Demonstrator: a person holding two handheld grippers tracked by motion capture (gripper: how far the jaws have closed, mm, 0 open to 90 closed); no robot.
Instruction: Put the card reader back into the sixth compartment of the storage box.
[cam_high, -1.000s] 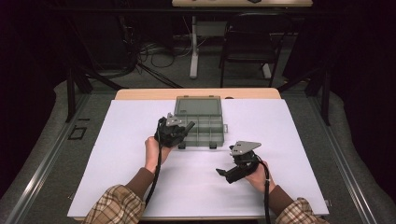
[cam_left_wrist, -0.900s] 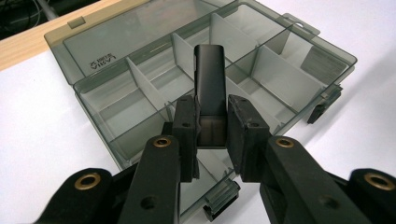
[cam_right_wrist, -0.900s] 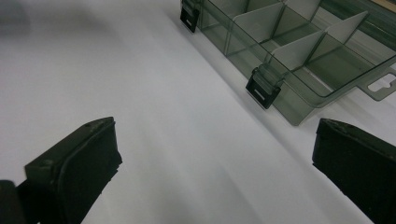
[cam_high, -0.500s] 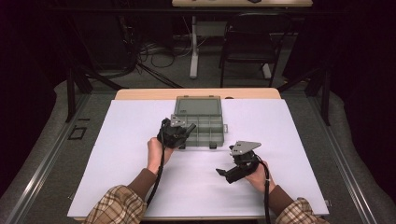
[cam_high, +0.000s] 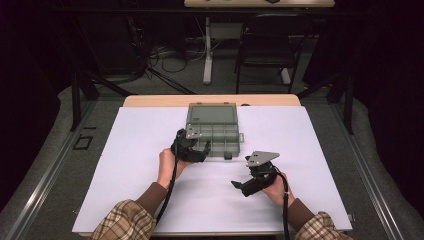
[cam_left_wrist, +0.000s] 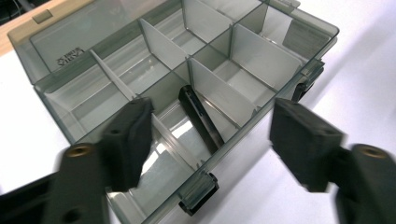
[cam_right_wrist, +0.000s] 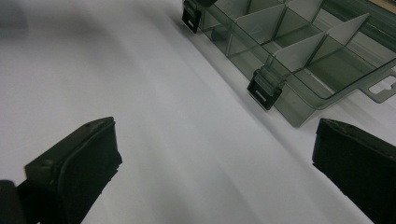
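Your left gripper (cam_left_wrist: 210, 144) hangs over the front edge of the open organizer box (cam_high: 214, 131), jaws just spread wide, the black strip (cam_left_wrist: 201, 117) lying free in a front compartment. Lift straight clear of the dividers; your right gripper (cam_right_wrist: 215, 177) waits open on the white sheet (cam_high: 125, 165)

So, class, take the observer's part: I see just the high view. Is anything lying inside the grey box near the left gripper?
Observer: Yes. The left gripper view shows a thin black piece lying slantwise in a front compartment of the box.
Operator: Is the left gripper holding it?
Observer: No. The left gripper has just been opening its jaws; its pads press on nothing.
Operator: And the right gripper?
Observer: The right gripper stands open over the white sheet, with nothing between its jaws.
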